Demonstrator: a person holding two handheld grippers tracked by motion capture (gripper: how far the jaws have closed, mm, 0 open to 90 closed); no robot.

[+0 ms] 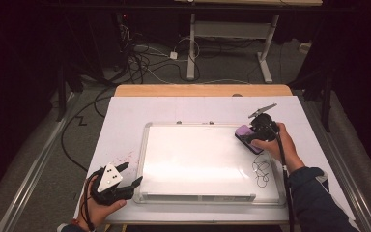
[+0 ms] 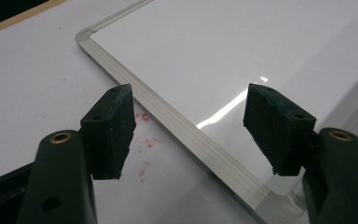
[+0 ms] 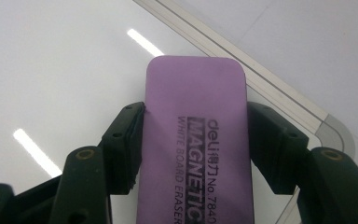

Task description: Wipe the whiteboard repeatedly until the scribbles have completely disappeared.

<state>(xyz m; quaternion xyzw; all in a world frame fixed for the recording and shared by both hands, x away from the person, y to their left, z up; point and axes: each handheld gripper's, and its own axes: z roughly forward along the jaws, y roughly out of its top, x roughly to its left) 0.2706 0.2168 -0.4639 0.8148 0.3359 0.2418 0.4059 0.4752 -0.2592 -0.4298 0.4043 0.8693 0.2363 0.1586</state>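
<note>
Right, so the table (image 1: 125,108) is covered with a white sheet, and most of its middle is taken up by a whiteboard (image 1: 193,159) lying flat in its pale metal frame. Near the board's right edge, toward the person, there is a black scribble (image 1: 261,172) drawn on the surface.

Over at the board's far right corner, the right gripper (image 1: 252,137) is held by a hand in a dark blue sleeve (image 1: 314,198). Its jaws are clamped on the two long sides of a purple eraser (image 3: 196,140), which sits over the white surface just inside the frame's rounded corner. Printing on the eraser's top reads "MAGNETIC WHITE BOARD ERASER".

At the near left corner, the left gripper (image 1: 129,177) rests low by the board. Its jaws stand wide apart with nothing between them, straddling the frame's left edge: one jaw over the sheet, the other over the board. A few small red smudges (image 2: 145,142) mark the sheet just beside the frame there.
</note>
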